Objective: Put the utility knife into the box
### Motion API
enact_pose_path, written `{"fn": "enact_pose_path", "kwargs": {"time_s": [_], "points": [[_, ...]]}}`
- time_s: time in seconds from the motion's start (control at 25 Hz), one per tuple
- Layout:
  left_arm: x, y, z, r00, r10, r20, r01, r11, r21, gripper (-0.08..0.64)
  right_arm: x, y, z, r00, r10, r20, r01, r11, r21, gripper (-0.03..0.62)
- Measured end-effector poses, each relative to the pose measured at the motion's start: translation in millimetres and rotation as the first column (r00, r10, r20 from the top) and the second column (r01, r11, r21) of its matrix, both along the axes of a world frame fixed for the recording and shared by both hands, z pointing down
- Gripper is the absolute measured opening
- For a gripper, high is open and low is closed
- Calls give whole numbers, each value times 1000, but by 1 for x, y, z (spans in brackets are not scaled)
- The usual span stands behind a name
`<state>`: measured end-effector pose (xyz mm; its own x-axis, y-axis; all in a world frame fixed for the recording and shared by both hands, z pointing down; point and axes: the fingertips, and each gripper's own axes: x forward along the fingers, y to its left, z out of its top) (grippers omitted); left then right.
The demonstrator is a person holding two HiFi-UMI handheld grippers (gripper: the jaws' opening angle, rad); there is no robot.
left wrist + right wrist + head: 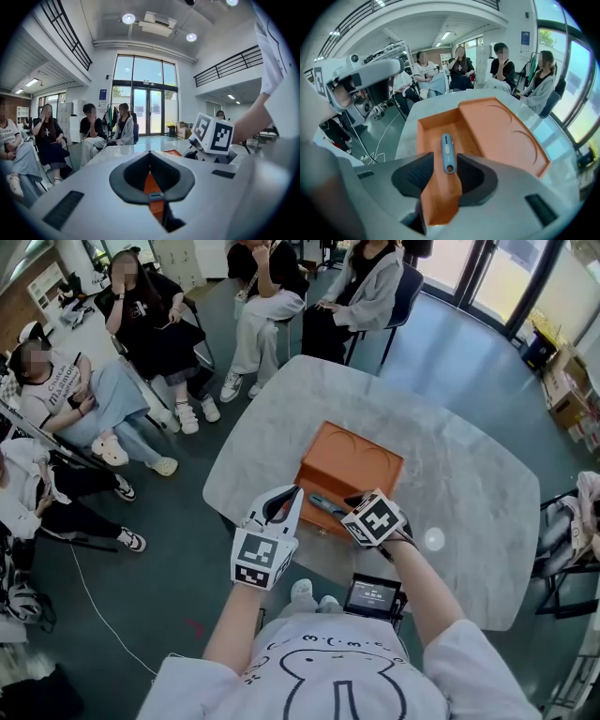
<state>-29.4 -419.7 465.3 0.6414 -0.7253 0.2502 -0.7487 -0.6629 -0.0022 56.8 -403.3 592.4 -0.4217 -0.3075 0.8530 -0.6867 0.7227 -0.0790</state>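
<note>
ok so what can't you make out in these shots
- utility knife: in the head view the right tongs cover its near end; whether the blade is out or in is too small to tell
- box: in the right gripper view the tongs' own body hides its near end
- small screen: head view, too small to read

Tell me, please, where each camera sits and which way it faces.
Head view: on the person's head, looking steeply down at the table, orange box, left gripper and right gripper; forearms and shirt show.
Left gripper view: on the left gripper, looking about level across the table at seated people; its jaws show, tips together.
Right gripper view: on the right gripper, tilted down at the utility knife lying in the box; its jaws show, apart.
Shared: all three show the box.
</note>
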Motion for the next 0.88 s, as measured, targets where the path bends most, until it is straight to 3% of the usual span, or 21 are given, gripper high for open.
{"fn": "enact_pose_path", "kwargs": {"time_s": [0.32, 0.52, 0.88], "points": [[11, 12, -12, 1000, 3, -5, -3, 1000, 17, 15, 15, 12, -57, 987, 91, 132, -109, 985, 134, 43], [13, 21, -19, 1000, 3, -22, -3, 1000, 25, 15, 26, 26, -86, 970, 137, 202, -178, 963, 203, 14], [16, 31, -46, 998, 5, -58, 0, 996, 89, 15, 42, 47, -147, 899, 213, 382, -343, 885, 316, 9]]}}
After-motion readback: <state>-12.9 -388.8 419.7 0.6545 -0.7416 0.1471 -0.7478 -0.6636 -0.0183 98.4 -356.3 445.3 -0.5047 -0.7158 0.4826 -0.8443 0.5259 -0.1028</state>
